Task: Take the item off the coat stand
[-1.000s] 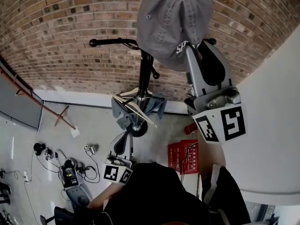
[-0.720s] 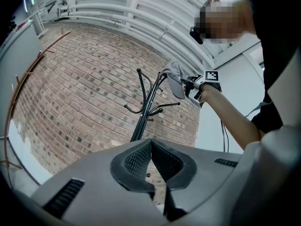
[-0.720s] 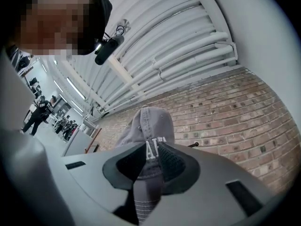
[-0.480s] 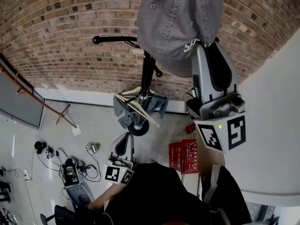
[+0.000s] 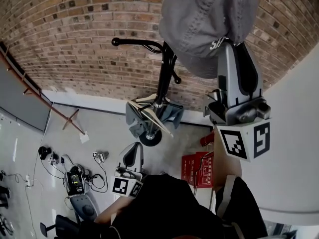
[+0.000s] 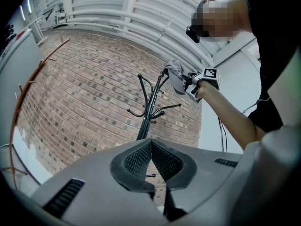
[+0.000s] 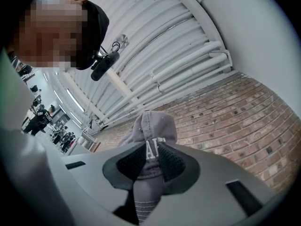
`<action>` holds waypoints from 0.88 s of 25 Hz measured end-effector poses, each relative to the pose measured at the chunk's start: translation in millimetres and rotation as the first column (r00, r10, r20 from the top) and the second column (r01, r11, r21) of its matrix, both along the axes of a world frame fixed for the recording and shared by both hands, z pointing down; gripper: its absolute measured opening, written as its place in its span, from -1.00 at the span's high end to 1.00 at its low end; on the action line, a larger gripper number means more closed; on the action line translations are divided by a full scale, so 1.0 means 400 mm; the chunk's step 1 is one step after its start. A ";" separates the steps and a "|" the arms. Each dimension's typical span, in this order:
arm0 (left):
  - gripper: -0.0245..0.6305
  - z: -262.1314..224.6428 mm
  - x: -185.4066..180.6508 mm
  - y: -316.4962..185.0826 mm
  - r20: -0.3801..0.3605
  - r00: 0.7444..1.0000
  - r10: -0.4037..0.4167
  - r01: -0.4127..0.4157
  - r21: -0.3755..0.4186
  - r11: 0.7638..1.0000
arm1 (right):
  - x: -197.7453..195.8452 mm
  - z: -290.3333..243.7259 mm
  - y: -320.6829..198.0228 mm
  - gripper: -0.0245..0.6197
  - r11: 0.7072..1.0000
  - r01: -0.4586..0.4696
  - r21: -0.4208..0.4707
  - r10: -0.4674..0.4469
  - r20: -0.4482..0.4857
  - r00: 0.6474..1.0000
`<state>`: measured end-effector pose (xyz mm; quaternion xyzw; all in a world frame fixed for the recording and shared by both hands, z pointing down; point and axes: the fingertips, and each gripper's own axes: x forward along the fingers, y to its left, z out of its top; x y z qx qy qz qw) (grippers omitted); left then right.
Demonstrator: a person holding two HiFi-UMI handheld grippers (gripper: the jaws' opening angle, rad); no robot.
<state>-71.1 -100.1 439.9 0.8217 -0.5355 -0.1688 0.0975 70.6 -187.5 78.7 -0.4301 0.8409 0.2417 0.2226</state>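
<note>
Cap (image 5: 204, 24): right tongs (image 7: 151, 149) just closed on it; red crate (image 5: 198, 167) below.

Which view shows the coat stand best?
Left gripper view: the coat stand shows pole and hooks clear against the brick wall. Head view looks down its pole to the base, the gray cap covering its top. Right gripper view shows none.

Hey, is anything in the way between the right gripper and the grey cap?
Nothing visible. The right gripper has just been closing its jaws and now grips the grey cap, which shows right of the coat stand in the head view.
</note>
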 end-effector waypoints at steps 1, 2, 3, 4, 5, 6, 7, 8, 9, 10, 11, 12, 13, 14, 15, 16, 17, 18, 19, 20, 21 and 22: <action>0.87 -0.005 -0.002 0.000 -0.007 1.000 -0.002 0.002 0.007 1.000 | 0.000 -0.004 -0.001 0.65 1.000 0.010 0.000 -0.010 0.003 1.000; 0.88 -0.014 -0.003 0.000 -0.018 1.000 -0.002 0.003 0.017 1.000 | -0.001 -0.009 -0.002 0.65 1.000 0.017 0.001 -0.017 0.007 1.000; 0.87 -0.018 -0.003 0.000 -0.022 1.000 -0.001 0.002 0.020 1.000 | 0.000 -0.016 -0.001 0.65 1.000 0.021 0.005 -0.021 0.010 1.000; 0.88 -0.017 -0.003 0.001 -0.017 1.000 0.000 0.001 0.017 1.000 | 0.001 -0.023 0.001 0.65 1.000 0.020 0.012 -0.020 0.011 1.000; 0.88 -0.013 -0.003 0.001 -0.008 1.000 0.000 0.000 0.012 1.000 | 0.002 -0.031 0.004 0.65 1.000 0.016 0.020 -0.016 0.011 1.000; 0.88 -0.008 -0.004 0.002 0.000 1.000 0.000 0.000 0.003 1.000 | 0.004 -0.038 0.008 0.65 0.999 0.013 0.029 -0.013 0.012 1.000; 0.87 -0.003 -0.005 0.003 0.006 1.000 0.000 0.000 -0.005 1.000 | 0.006 -0.045 0.011 0.65 0.999 0.010 0.038 -0.011 0.016 1.000; 0.88 -0.001 -0.006 0.004 0.007 1.000 0.000 0.000 -0.009 1.000 | 0.009 -0.051 0.016 0.65 0.999 0.008 0.047 -0.009 0.021 1.000; 0.88 -0.001 -0.006 0.004 0.007 1.000 0.002 -0.002 -0.009 1.000 | 0.012 -0.058 0.020 0.65 0.998 0.004 0.057 -0.006 0.027 1.000; 0.88 -0.003 -0.005 0.004 0.005 1.000 0.005 -0.005 -0.007 1.000 | 0.014 -0.064 0.025 0.65 0.998 0.000 0.066 -0.002 0.033 0.999; 0.87 -0.006 -0.003 0.004 0.003 1.000 0.008 -0.008 -0.003 1.000 | 0.017 -0.071 0.029 0.65 0.997 -0.005 0.075 0.002 0.039 0.999; 0.88 -0.008 -0.001 0.004 0.001 1.000 0.010 -0.010 0.001 1.000 | 0.019 -0.077 0.033 0.65 0.997 -0.008 0.083 0.005 0.043 0.999; 0.88 -0.008 0.000 0.004 0.001 1.000 0.010 -0.010 0.000 1.000 | 0.021 -0.082 0.037 0.65 0.996 -0.011 0.090 0.006 0.047 0.999; 0.88 -0.007 -0.001 0.004 0.002 1.000 0.010 -0.010 -0.002 1.000 | 0.023 -0.087 0.041 0.65 0.995 -0.012 0.100 0.006 0.052 0.999; 0.88 -0.008 -0.002 0.004 0.000 1.000 0.011 -0.011 0.001 1.000 | 0.025 -0.090 0.046 0.65 0.994 -0.011 0.111 0.005 0.058 0.998; 0.88 -0.014 -0.003 0.005 -0.005 1.000 0.014 -0.014 0.011 1.000 | 0.027 -0.094 0.054 0.65 0.992 -0.011 0.125 0.002 0.066 0.998; 0.87 -0.023 -0.003 0.005 -0.014 1.000 0.018 -0.018 0.026 1.000 | 0.027 -0.097 0.061 0.65 0.990 -0.011 0.139 0.001 0.071 0.997; 0.88 -0.030 -0.003 0.005 -0.021 1.000 0.022 -0.021 0.037 0.999 | 0.025 -0.099 0.068 0.65 0.988 -0.013 0.151 0.002 0.071 0.997; 0.88 -0.032 -0.003 0.006 -0.023 0.999 0.024 -0.023 0.040 0.999 | 0.022 -0.102 0.074 0.65 0.987 -0.018 0.161 0.007 0.067 0.998; 0.88 -0.030 -0.003 0.008 -0.022 0.999 0.023 -0.022 0.035 0.999 | 0.018 -0.103 0.079 0.65 0.985 -0.023 0.169 0.014 0.057 0.998; 0.88 -0.029 -0.003 0.009 -0.020 1.000 0.022 -0.021 0.032 0.999 | 0.014 -0.104 0.084 0.65 0.984 -0.029 0.175 0.021 0.046 0.999; 0.88 -0.028 -0.003 0.011 -0.020 1.000 0.020 -0.019 0.031 0.999 | 0.010 -0.102 0.089 0.65 0.983 -0.033 0.178 0.027 0.035 0.999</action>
